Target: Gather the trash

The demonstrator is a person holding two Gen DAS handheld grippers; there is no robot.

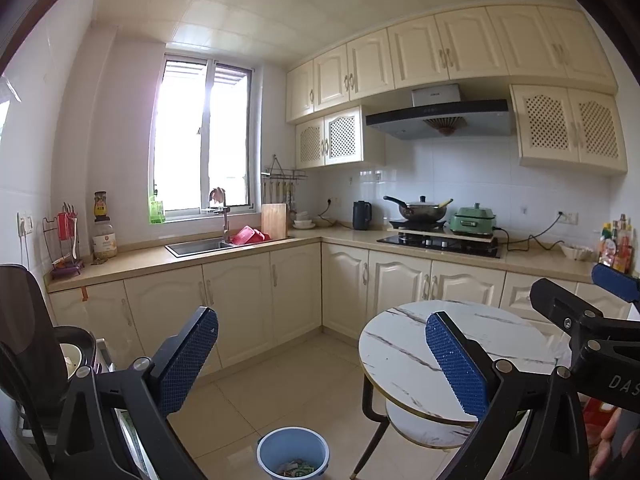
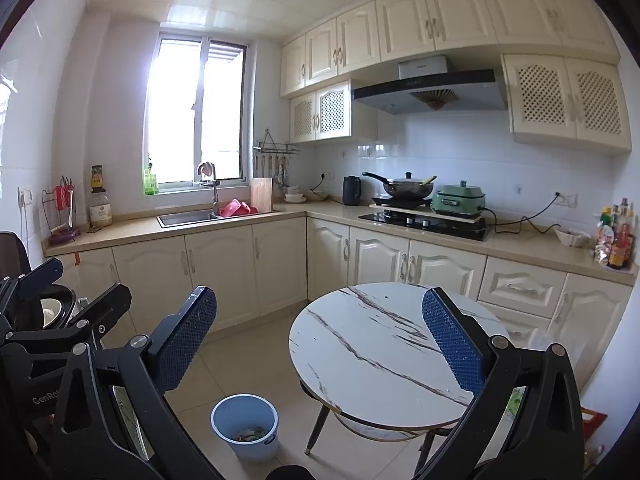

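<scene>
- The left gripper point(image 1: 322, 354) is hanging in the air with its blue-padded fingers spread wide, grasping nothing.
- The right gripper point(image 2: 320, 336) is doing the same: jaws released, nothing between the pads, raised above the round marble table point(image 2: 360, 364).
- Both tools are riding side by side, the left one's dark frame showing at the near-left edge of the right wrist view, well to the left of the table.
- The blue bucket point(image 2: 245, 426) is standing on the floor tiles just left of the table's near leg, below both grippers and well apart from them.
- Scraps of trash point(image 2: 251, 434), wrappers by the look of them, are lying in the bottom of that bucket.
- The tabletop is looking bare to me; I am seeing no loose litter on it or on the floor around the table.
- My reading: the collecting step is either finished or pausing between pieces, since neither tool is carrying anything.
- Any next move would call for scanning the table's lower shelf and the floor beside the table for leftover scraps, then lowering an open gripper onto one.
</scene>
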